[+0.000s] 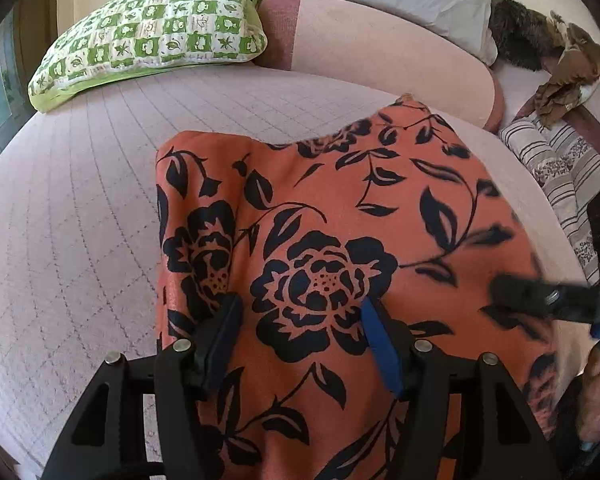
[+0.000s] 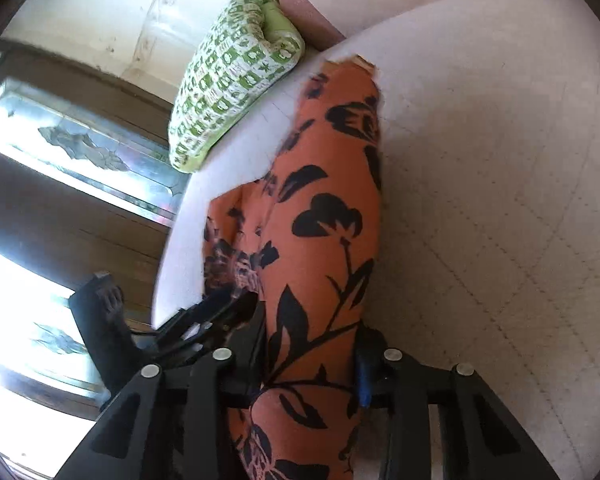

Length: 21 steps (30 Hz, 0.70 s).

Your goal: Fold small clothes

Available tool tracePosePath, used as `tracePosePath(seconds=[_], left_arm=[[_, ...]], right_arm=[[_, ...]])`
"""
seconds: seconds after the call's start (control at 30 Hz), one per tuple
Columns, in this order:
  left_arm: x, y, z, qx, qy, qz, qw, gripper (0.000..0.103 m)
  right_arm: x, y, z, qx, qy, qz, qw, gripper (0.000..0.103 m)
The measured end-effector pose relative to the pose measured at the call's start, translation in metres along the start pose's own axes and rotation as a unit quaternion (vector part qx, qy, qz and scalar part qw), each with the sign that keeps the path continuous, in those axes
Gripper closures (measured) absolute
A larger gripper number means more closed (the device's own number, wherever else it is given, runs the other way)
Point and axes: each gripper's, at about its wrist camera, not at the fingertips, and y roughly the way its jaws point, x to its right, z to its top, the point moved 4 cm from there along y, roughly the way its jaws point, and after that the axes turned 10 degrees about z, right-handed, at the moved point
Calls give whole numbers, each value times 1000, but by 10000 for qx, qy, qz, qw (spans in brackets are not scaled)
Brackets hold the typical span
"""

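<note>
One orange floral garment [image 1: 340, 216] on bed [image 1: 80, 200], gripped by right tongs [image 2: 312, 356], left tongs [image 1: 300, 344] spread, two pillows.

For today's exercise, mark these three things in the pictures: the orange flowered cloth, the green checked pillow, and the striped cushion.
orange flowered cloth [image 1: 320, 216]: left wrist view, on its upper middle, above the big black flower.
green checked pillow [image 1: 152, 36]: left wrist view, on the middle of its patterned face.
striped cushion [image 1: 560, 164]: left wrist view, on its striped top.

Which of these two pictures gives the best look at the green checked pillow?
The left wrist view: the green checked pillow lies whole and sharp on the bed. The right wrist view shows it end-on and smaller.
</note>
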Motion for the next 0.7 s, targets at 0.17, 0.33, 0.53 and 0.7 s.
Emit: tracePosePath(seconds=[0.17, 0.33, 0.53, 0.7], left_arm=[[4, 1, -1, 64, 131, 80, 9999, 40], [4, 3, -1, 70, 98, 61, 9999, 40], [6, 1, -3, 72, 74, 26, 9999, 40], [2, 2, -2, 106, 33, -90, 9999, 40]], right_arm=[[35, 1, -4, -22, 711, 181, 9973, 47], [34, -23, 34, 538, 744, 447, 9948, 26], [68, 31, 66, -8, 1322, 640, 9892, 56], [23, 18, 67, 488, 151, -110, 9986, 74]])
